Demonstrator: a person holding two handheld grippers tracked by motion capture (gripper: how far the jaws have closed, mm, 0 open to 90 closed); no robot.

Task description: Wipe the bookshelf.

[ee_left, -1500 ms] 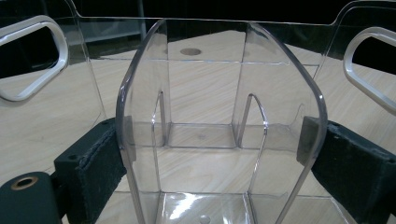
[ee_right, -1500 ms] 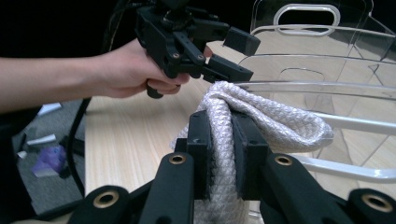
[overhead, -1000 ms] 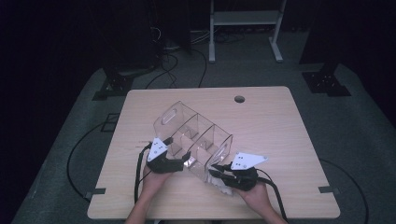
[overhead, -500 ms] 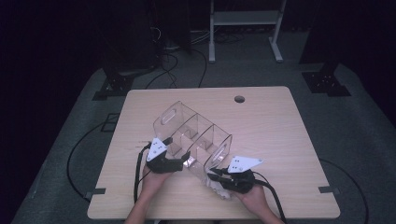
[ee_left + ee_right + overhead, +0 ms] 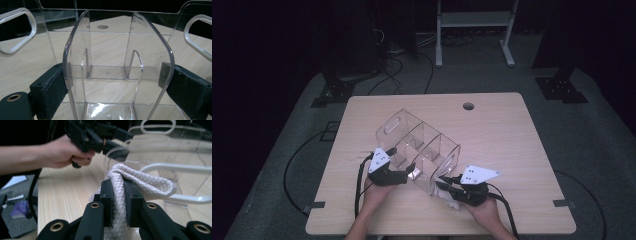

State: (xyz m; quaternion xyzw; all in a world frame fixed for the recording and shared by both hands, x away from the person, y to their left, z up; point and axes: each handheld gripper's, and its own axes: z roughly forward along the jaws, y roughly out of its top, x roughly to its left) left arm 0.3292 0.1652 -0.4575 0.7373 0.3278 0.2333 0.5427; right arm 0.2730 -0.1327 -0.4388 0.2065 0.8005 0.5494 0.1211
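Organizer [image 5: 419, 150] of clear plastic is steadied on the wooden table [image 5: 512, 140].
One rounded divider wall is clamped by the left gripper [image 5: 404, 174]; a folded white woven cloth [image 5: 130, 185] is pinched by the right gripper [image 5: 119, 192] beside the organizer's near end.

In the right gripper view, the cloth [image 5: 130, 182] runs off the bottom edge between the jaws, so its lower part is cut off, and the clear bin [image 5: 175, 150] is cropped at the right and top. In the left gripper view, the bin's handles are cut by both side edges. In the high view, the cloth is too small to tell its weave.
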